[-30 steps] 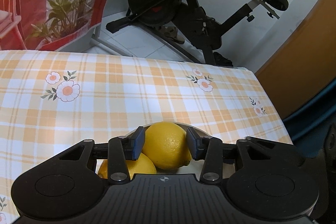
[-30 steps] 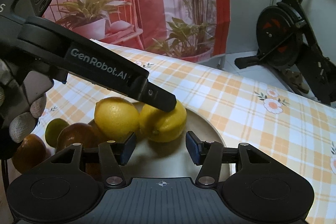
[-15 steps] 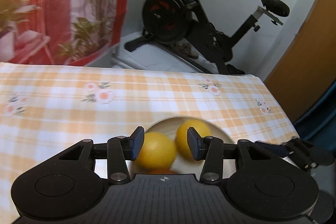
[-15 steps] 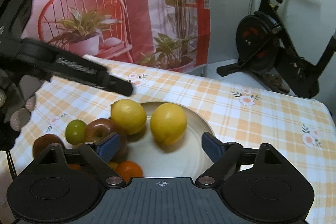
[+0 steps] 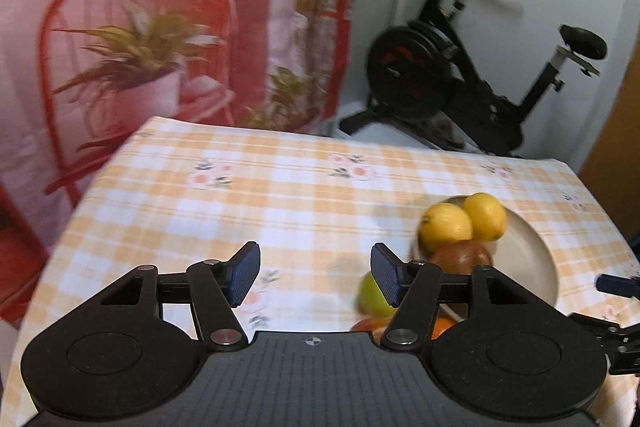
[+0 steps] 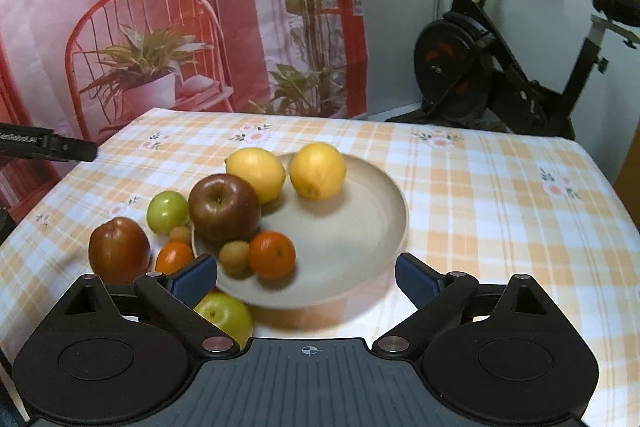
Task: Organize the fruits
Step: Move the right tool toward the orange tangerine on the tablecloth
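While both hands drew away from the plate, the scene read as follows:

Change, left tool: a second before, the left gripper (image 5: 315, 275) pinched a lemon over the plate; now its jaws were opening with only tablecloth (image 5: 304, 203) between them, and the lemon was set down.

Change, right tool: the right gripper (image 6: 306, 277) had been narrow and close behind the two lemons; now it sat farther back, jaws opening very wide, with nothing pressed between the pads, only the plate's near rim showing in the gap.

Meaning for the task: in my judgement one placement was finished and both tools were free for the next fruit.

Plate (image 6: 360, 227): pale, round, shallow, on the checked cloth, largely bare on its right half.

Lemons: left lemon (image 6: 256, 173) and right lemon (image 6: 317, 170) sat close together at the plate's far side, bright yellow, slightly dimpled.

Other fruit on plate: a dark red apple (image 6: 224, 207), a tangerine (image 6: 272, 254) and a small brownish fruit (image 6: 234, 257) at the left edge.

Fruit off plate: a second red apple (image 6: 119, 249), a green fruit (image 6: 167, 211), another tangerine (image 6: 173, 257) and a yellow-green apple (image 6: 224, 315) lay on the cloth just left of the plate, probably the ones left to sort.
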A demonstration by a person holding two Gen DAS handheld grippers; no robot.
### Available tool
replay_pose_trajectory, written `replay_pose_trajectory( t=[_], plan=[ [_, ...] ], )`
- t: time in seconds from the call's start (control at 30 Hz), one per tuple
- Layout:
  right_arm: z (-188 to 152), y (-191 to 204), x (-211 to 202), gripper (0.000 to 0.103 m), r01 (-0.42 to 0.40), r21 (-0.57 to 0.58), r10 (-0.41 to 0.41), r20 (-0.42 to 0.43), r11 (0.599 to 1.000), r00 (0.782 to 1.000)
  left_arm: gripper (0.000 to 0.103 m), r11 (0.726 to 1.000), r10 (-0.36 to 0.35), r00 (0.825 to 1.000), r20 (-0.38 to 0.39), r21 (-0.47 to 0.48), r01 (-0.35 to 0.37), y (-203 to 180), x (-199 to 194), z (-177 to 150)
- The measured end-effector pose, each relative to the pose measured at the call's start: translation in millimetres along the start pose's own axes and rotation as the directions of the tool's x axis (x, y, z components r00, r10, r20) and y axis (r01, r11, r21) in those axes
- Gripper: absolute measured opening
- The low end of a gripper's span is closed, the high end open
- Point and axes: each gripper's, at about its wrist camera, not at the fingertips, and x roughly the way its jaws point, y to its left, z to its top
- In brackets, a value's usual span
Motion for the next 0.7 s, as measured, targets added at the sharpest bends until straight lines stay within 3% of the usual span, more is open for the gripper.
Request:
replay_pose_trajectory(
  t=[0.33, 0.7],
  plan=[
    [-23, -2, -17, 0.095, -0.013, 0.016, 0.014, -0.018, 1.0, 1.0, 0.068, 0.999, 0.035, 0.995, 0.098, -0.001, -0.035, -9, -31, -22],
    [-45, 9, -23, 0.095, -0.145, -0.037, 0.143, -0.05, 0.989, 0.988, 0.068, 0.998, 0.028, 0.998, 0.049, -0.055, -0.026, -9, -35, -49]
  ],
)
